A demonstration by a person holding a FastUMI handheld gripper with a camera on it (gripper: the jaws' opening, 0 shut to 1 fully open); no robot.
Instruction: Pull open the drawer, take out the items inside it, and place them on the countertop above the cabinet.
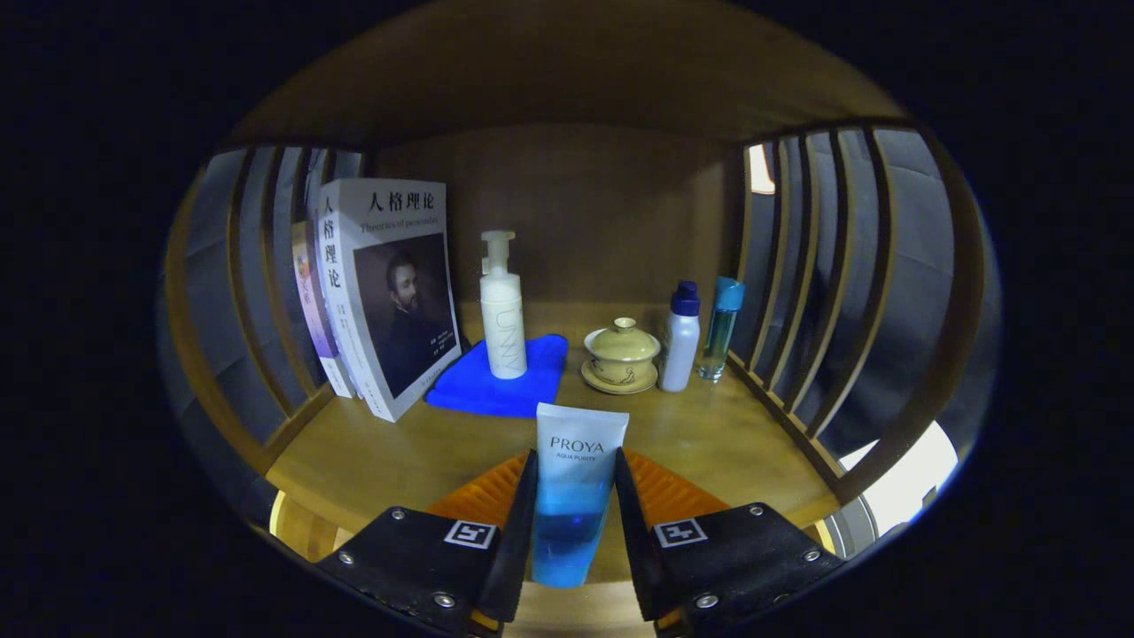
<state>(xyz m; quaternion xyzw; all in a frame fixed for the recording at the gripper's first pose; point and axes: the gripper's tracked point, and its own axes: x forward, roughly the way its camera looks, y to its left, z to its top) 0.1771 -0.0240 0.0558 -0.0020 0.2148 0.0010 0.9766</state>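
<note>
Smooth plastic tube [574,496], matt wooden countertop [709,434], soft blue cloth [503,381], glossy glazed lidded cup [621,354].

Wooden desk [709,443] carrying toiletries and books

Books [390,292] are standing at ten o'clock; a pump bottle [502,310] is sitting on a blue cloth [496,390] at eleven; a lidded cup [621,354] and two small bottles [682,337] are standing at one o'clock.

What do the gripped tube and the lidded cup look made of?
Tube, clamped between the tongs: probably soft plastic, a glossy white-to-translucent-blue body. Lidded cup on its saucer: likely glazed ceramic, a beige surface with soft sheen.
</note>
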